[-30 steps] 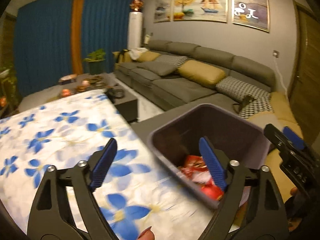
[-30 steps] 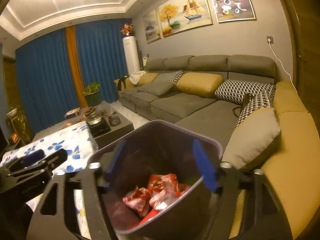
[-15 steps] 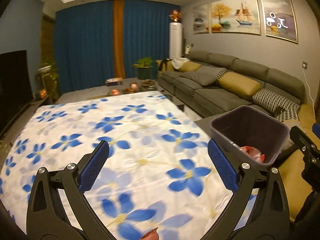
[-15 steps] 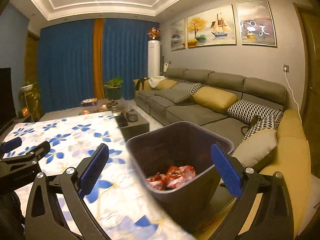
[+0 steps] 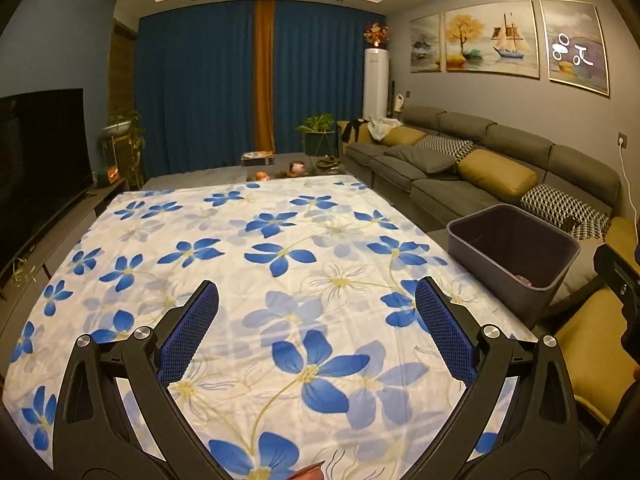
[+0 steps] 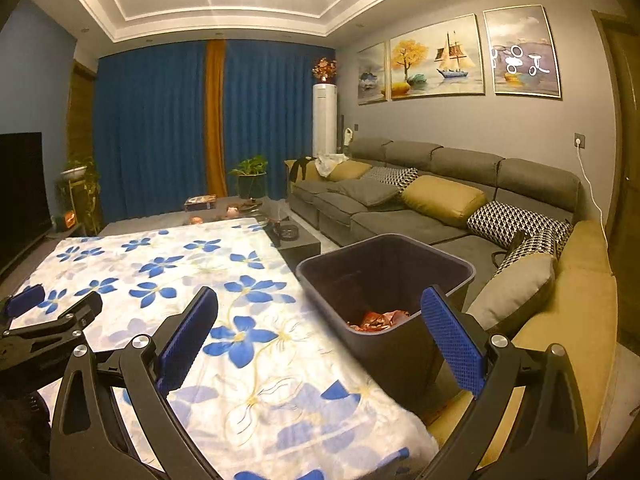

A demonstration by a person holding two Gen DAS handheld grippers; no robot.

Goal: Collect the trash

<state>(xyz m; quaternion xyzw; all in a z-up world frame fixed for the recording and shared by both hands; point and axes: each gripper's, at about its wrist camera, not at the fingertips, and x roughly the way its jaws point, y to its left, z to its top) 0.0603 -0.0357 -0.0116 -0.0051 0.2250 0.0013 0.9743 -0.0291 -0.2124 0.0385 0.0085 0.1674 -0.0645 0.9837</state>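
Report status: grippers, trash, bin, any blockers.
Left gripper and right gripper open, empty. Red wrappers in bin beside floral tablecloth. Nothing in the way.

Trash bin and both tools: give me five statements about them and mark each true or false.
1. The dark trash bin stands beside the floral-cloth table, between it and the sofa. True.
2. The bin is empty. False: red wrappers lie at its bottom.
3. The right tool has its jaws wide apart with nothing between them. True.
4. The left tool is clamped on a red wrapper. False: its jaws stand open and hold nothing.
5. Crumpled wrappers are scattered across the floral cloth. False: no trash shows on the visible cloth.
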